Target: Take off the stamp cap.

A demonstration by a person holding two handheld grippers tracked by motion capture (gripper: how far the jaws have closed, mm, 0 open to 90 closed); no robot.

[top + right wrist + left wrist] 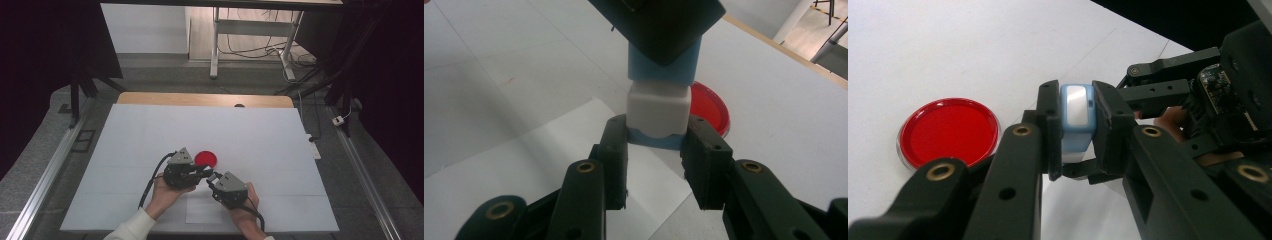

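A small light-blue block with a white section (658, 107) is held between both grippers above the white table (150, 130). In the left gripper view, my left gripper (1077, 127) is shut on its blue upper part (1076, 107). My right gripper (656, 145) comes from the other side, its jaws closed on the block's lower blue end just under the white section. In the high view the left gripper (206, 172) and right gripper (213, 179) meet tip to tip at the table's front middle. A round red dish (206, 158) lies flat just behind them.
A white paper sheet (202, 212) lies on the table under the hands, near the front edge. The table's wooden far edge (205, 99) is at the back. Beyond it stand a desk frame and cables (260, 50) on the floor.
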